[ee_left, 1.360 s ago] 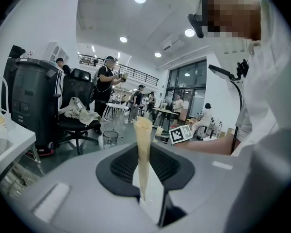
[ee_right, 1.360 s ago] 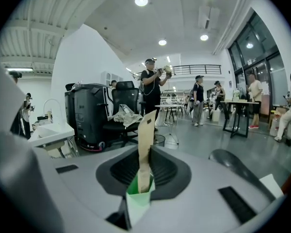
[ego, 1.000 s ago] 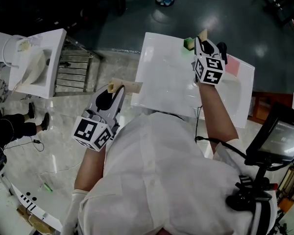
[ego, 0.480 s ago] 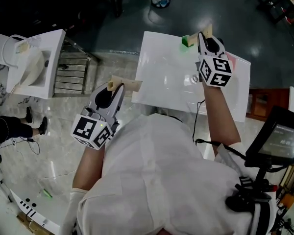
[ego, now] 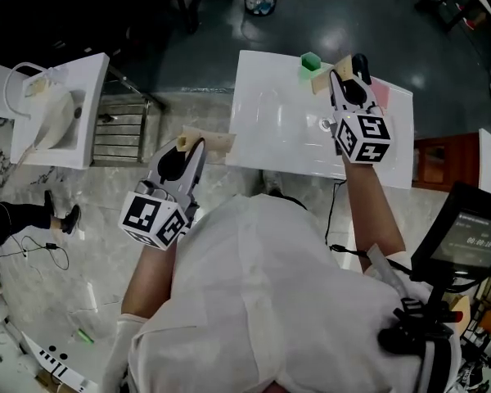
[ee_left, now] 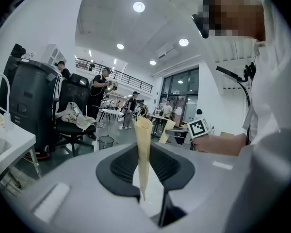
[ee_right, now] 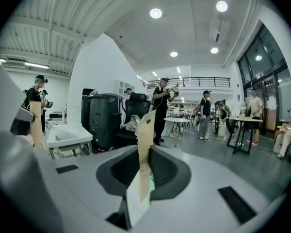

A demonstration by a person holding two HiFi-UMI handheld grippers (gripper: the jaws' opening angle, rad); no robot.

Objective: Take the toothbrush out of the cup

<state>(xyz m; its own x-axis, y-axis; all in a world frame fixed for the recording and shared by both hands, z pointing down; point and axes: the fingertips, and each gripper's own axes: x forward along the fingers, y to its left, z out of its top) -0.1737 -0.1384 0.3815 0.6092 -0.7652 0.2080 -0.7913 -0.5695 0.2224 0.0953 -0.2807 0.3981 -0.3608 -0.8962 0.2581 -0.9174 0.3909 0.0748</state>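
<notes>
While the right gripper [ee_right: 147, 118] holds its 2 tan jaws pressed into 1 strip with nothing between them, the left gripper [ee_left: 143, 125] does likewise. The small green plastic cup [ego: 310, 60] stands just beside the right tips, at the far edge of the white table [ego: 270, 129] and well apart from the left gripper. The toothbrush is too small to make out.
</notes>
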